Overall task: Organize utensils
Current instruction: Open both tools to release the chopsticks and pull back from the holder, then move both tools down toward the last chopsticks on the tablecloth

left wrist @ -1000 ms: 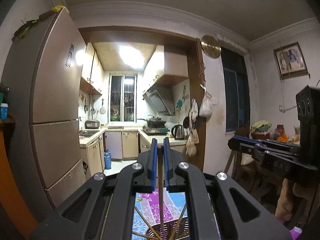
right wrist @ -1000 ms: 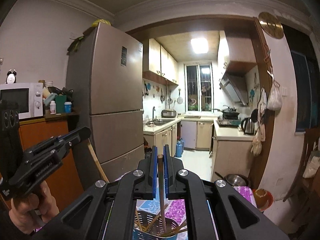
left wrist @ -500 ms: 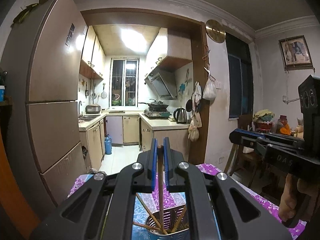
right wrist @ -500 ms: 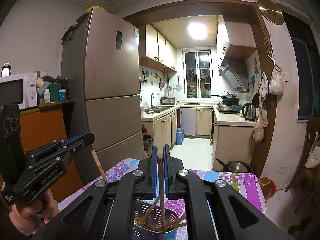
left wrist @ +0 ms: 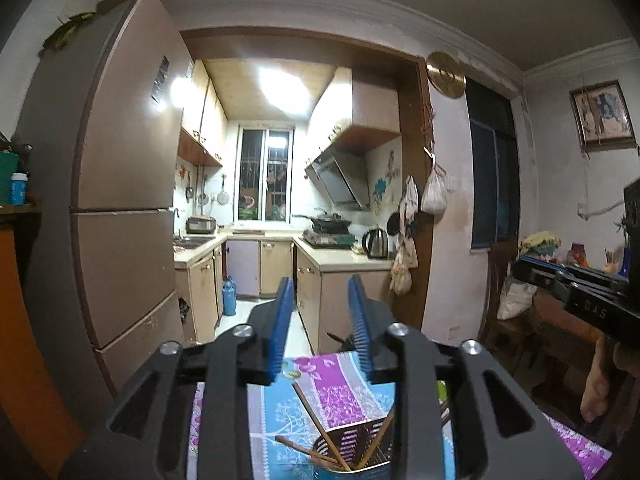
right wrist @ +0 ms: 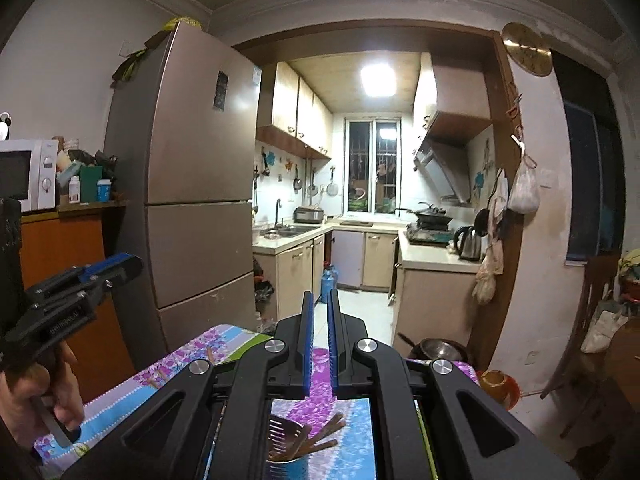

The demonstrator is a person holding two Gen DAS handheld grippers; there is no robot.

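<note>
Your left gripper [left wrist: 318,292] has its jaws opening right now, blue pads apart with nothing between them. Your right gripper [right wrist: 319,308] is pretty much clenched, just a thin slit between the pads, and nothing's caught in there either.

The chopsticks [left wrist: 320,426] sit in the metal holder [left wrist: 352,454] on the flowery tablecloth [left wrist: 280,412], right under both grippers. They aren't straight: long axes lean out at different angles, tips down in the holder, top ends fanning up and outward. In the right wrist view the bunch [right wrist: 320,436] tilts toward the right. Your hand [right wrist: 36,396] grips the left handle.
</note>
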